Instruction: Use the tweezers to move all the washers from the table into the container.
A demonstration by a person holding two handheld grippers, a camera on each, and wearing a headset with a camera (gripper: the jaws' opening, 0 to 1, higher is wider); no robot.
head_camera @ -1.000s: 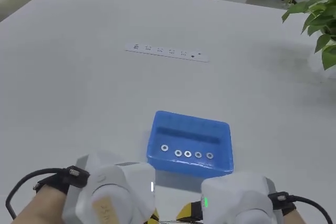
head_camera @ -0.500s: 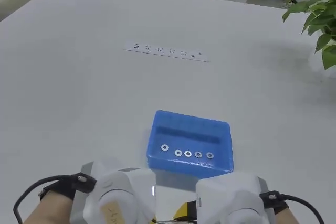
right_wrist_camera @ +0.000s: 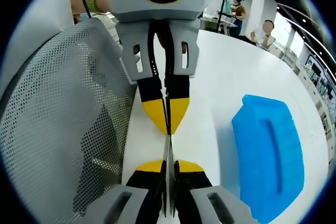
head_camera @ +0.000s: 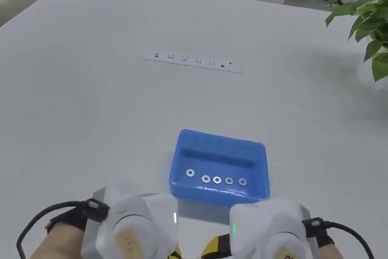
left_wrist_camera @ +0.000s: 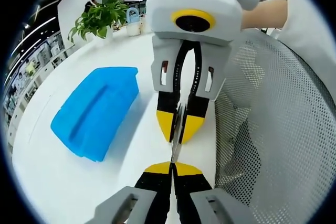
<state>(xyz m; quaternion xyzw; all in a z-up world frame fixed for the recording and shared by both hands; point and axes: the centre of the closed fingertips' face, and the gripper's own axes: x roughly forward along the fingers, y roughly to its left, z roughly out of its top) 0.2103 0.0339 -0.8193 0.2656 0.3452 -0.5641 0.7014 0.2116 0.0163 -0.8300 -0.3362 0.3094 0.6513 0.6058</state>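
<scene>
Five washers (head_camera: pixel 216 178) sit in a row inside the blue container (head_camera: pixel 221 144) in the head view, so the task looks about done. Left gripper (head_camera: pixel 174 251) and right gripper (head_camera: pixel 213 247) meet tip to tip just short of it.

Left gripper view: own jaws pinched shut on the tweezers (left_wrist_camera: pixel 175 148), right gripper's clamped on the far end.

Right gripper view: same, mirrored, container alongside. Double grip reads as a handover, keeping the thin tool from slipping.

White table (head_camera: pixel 91 89), power strip (head_camera: pixel 192 60), potted plant (head_camera: pixel 364 16).
</scene>
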